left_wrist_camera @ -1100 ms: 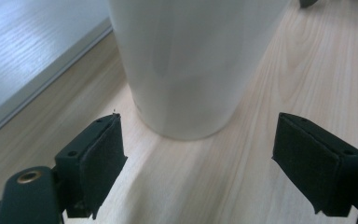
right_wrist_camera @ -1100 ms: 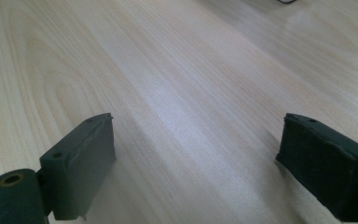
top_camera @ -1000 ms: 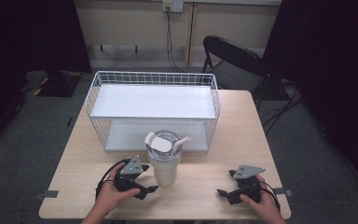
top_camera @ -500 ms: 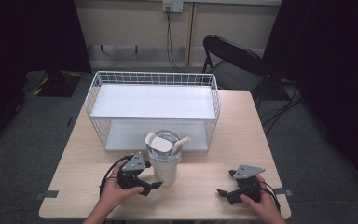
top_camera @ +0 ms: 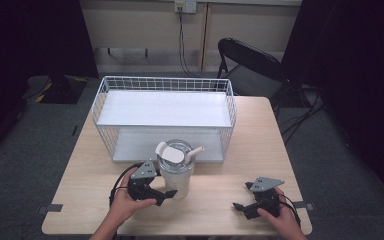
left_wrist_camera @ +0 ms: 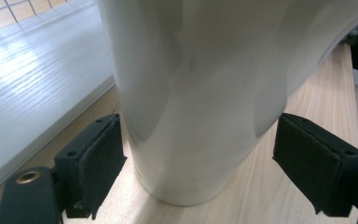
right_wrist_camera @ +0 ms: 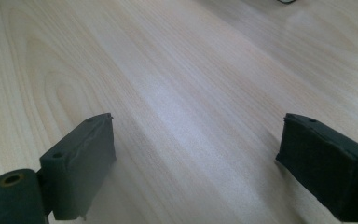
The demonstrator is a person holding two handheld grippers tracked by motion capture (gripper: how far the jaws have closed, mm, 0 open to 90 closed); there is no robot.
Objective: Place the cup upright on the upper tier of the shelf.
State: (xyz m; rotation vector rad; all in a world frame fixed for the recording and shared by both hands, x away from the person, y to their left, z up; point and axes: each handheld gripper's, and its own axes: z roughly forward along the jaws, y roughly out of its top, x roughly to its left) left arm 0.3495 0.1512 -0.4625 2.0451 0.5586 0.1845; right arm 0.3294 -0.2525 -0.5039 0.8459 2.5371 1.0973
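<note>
Your left gripper (top_camera: 161,191) stands wide around the cup (top_camera: 175,170), low on its base, before the basket (top_camera: 100,107). Squeeze there and the tall cup may tip; the right gripper (top_camera: 250,206) idles wide.

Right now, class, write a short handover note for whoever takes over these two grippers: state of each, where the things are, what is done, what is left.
Left gripper: open, jaws either side of the tumbler near its base, not yet closed on it.
Right gripper: open, over bare table, holding nothing.
Tumbler: upright on the table, just in front of the wire basket, lid on.
Done: left gripper lined up around the tumbler.
Left: close the jaws and lift; probably into the basket, though that is a guess.
</note>
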